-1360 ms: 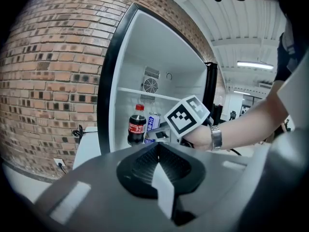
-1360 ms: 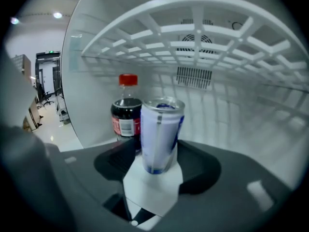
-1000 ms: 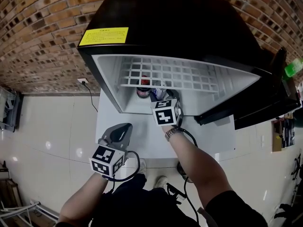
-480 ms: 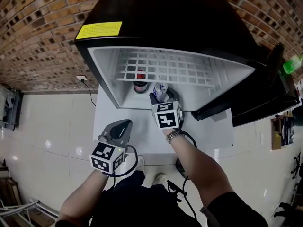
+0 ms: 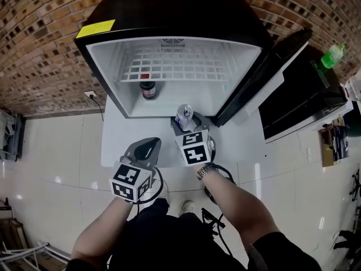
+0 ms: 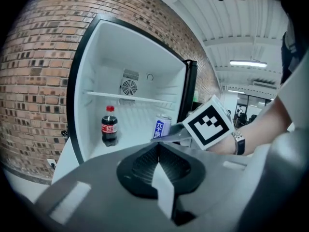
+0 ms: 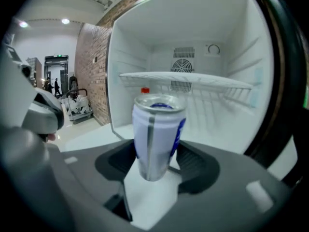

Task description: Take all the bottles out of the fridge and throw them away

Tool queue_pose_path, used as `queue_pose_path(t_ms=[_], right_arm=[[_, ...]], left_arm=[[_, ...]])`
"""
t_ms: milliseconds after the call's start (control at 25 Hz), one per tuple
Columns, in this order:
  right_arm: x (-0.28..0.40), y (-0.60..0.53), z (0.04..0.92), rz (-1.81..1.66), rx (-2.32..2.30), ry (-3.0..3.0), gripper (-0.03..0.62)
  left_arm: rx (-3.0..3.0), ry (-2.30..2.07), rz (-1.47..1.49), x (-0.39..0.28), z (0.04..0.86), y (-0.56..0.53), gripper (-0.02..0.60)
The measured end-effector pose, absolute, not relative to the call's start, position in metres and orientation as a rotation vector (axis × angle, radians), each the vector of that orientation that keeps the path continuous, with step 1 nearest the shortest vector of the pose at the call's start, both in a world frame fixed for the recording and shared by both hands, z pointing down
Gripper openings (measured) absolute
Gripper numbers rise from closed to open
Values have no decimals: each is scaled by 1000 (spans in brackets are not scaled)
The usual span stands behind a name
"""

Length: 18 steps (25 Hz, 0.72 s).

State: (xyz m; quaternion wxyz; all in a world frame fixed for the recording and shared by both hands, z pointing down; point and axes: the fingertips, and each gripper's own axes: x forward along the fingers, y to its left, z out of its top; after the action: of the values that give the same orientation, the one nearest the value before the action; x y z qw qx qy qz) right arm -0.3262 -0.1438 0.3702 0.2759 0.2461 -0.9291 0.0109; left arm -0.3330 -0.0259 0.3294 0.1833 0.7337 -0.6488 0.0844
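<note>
A small black fridge [image 5: 99, 66] stands open on a white platform. Inside on its floor, at the left, a cola bottle [image 5: 148, 88] [image 6: 109, 126] with a red cap stands upright. My right gripper [image 5: 186, 123] [image 7: 155, 153] is shut on a white and blue drink can [image 5: 184, 116] [image 7: 157, 134], held upright just in front of the fridge opening. In the right gripper view the can hides all but the bottle's red cap [image 7: 145, 90]. My left gripper [image 5: 145, 150] [image 6: 158, 146] is lower left of it, shut and holding nothing, pointing toward the fridge.
The fridge door [image 5: 260, 77] swings open to the right. A white wire shelf [image 5: 169, 69] spans the fridge above the bottle. A green bottle [image 5: 331, 55] sits on a black unit at the far right. Brick wall behind, pale tiled floor [image 5: 51, 145] to the left.
My right gripper has drawn back out of the fridge with the can, which now hangs in front of the opening. My left gripper has also pulled back from the fridge.
</note>
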Motion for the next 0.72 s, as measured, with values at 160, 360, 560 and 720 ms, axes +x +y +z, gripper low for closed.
queue_pose_path(t_ms=[160,360,560,720], right_arm=[[-280,-126,365,42,687,-2490,264],[-214,-106,360,53,716,-2479,264],[-143,-89,369,103,772,-2458,265],[-90,-78,387,166,823,-2418,264]], left_arm=[[2121,-1802,236,-294,321,-23,5],[2168,-1752,244,-236,320,-16,4],[2214,-1671,282,-172,333,-9,5],[2245,-1589,329,-128,348,-5,4]])
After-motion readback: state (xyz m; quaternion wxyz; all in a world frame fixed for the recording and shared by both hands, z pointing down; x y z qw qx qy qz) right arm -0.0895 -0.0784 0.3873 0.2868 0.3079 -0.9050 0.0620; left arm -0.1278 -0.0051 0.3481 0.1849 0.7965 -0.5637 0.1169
